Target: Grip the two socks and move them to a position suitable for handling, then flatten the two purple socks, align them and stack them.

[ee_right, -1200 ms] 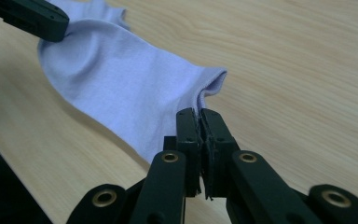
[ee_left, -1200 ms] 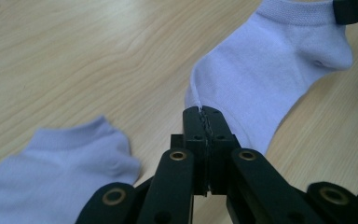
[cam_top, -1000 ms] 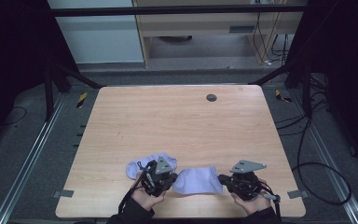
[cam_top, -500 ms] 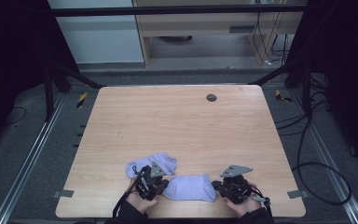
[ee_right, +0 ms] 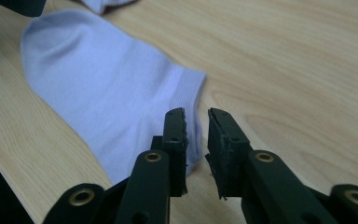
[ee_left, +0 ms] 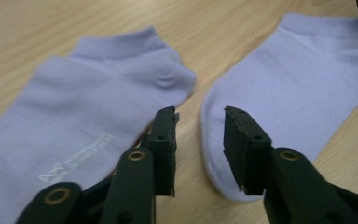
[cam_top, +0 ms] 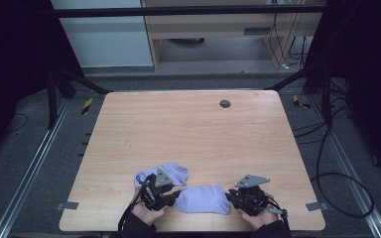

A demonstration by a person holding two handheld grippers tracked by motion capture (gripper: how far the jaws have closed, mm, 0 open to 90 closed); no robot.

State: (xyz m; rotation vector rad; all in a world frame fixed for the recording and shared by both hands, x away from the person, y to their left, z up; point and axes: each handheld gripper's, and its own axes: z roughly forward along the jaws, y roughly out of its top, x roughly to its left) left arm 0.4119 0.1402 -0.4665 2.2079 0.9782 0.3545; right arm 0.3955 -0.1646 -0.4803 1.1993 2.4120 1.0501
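Left gripper (cam_top: 174, 194) sits at the near edge of the tabletop (cam_top: 193, 134) with its jaws apart, having just been opening; in the left gripper view the toe edge of the nearer sock (ee_left: 303, 88) lies under the gap but the pads do not press on it. Right gripper (cam_top: 232, 197) is at the other end of that same sock (cam_top: 202, 199), its jaws also just opened to a narrow gap, with the cuff edge (ee_right: 193, 93) lying beneath and just ahead of them, not pinched. This pale lilac ankle sock lies flat and stretched out between the two grippers near the front of the tabletop, while a second matching sock (cam_top: 166, 173) lies just behind it on the left, close to touching at the toe. Both look light, thin and limp; knit fabric like this will likely sag, fold and stretch as soon as one end is lifted, though it is not fragile and should not slip much against the ridged pads. Best hold is probably the ribbed cuff, where the fabric is doubled and firmer, or the toe seam, pinching both layers low against the wood
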